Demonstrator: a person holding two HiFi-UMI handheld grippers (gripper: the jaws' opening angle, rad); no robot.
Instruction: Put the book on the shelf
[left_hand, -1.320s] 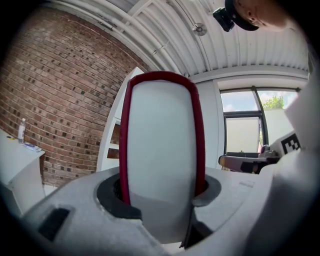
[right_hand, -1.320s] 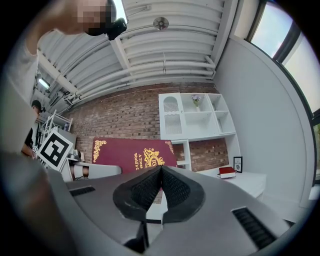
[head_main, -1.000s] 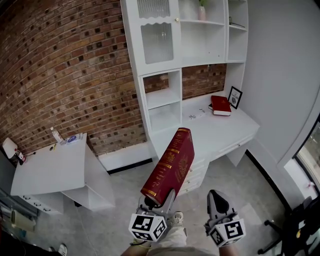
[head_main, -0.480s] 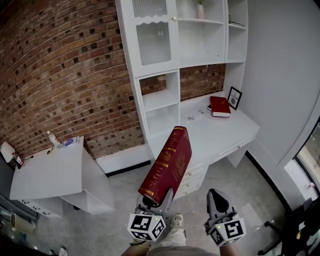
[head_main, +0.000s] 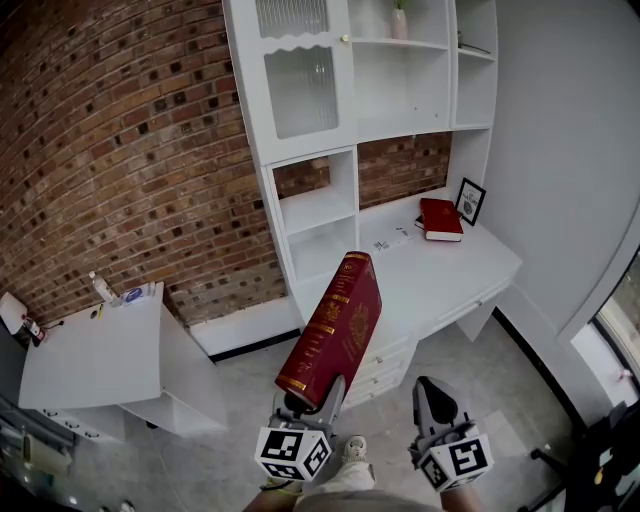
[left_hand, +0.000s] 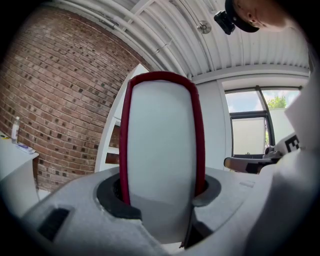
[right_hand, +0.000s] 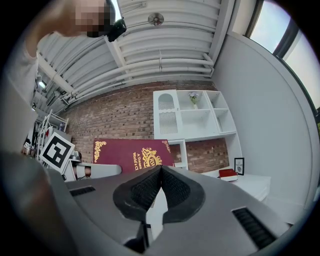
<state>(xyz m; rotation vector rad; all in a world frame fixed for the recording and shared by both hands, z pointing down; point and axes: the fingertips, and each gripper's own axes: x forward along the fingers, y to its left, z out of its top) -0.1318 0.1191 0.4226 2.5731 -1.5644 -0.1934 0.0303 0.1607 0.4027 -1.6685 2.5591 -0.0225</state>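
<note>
A thick dark-red book (head_main: 335, 330) with gold lettering stands tilted up from my left gripper (head_main: 312, 395), which is shut on its lower end. In the left gripper view its white page edge (left_hand: 160, 150) fills the gap between the jaws. My right gripper (head_main: 432, 395) hangs beside it at lower right, shut with nothing in it; its pads (right_hand: 160, 187) meet in the right gripper view, where the book's cover (right_hand: 131, 156) shows to the left. The white shelf unit (head_main: 310, 190) with open cubbies stands ahead against the brick wall.
A white desk (head_main: 450, 265) joins the shelf unit, bearing a second red book (head_main: 440, 217) and a small framed picture (head_main: 469, 200). A low white table (head_main: 95, 355) with bottles sits at the left. A dark chair base (head_main: 590, 455) is at lower right.
The shelf unit and desk have drifted slightly closer and lower in the head view as both grippers moved forward together. The book stays held at the same tilt.
</note>
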